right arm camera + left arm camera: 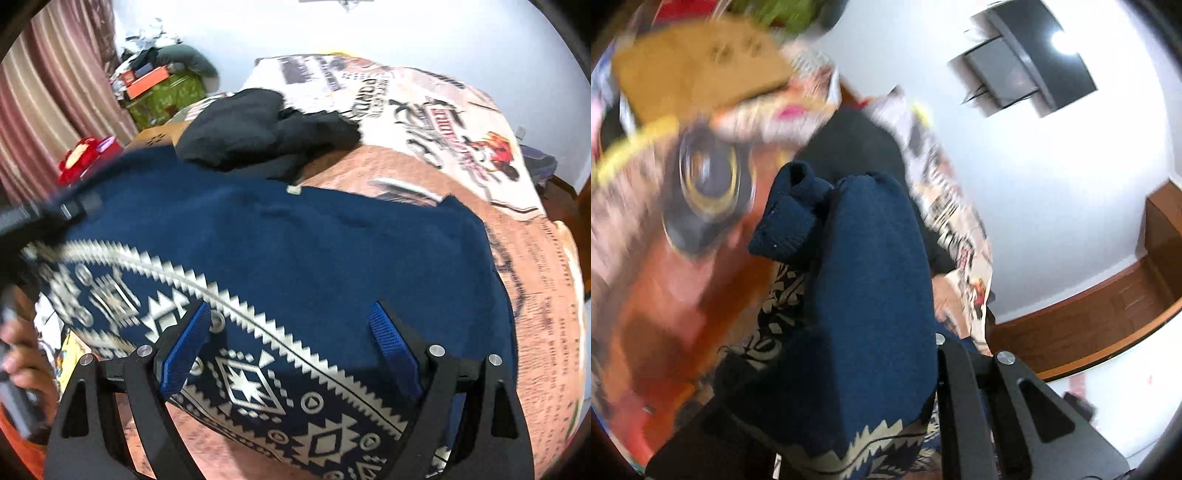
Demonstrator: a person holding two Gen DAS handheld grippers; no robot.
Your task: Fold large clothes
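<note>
A navy knit sweater with a white geometric band lies spread on the printed bedspread. My right gripper is open just above the patterned band, blue pads apart, holding nothing. In the left wrist view a navy sleeve of the sweater hangs over my left gripper and hides its fingertips; the fabric seems held and lifted. The left gripper's body shows blurred at the sweater's left edge in the right wrist view.
A black garment lies bunched on the bed beyond the sweater. A cardboard box and a cluttered green-covered stand are by the curtain. A white wall with a mounted TV is behind.
</note>
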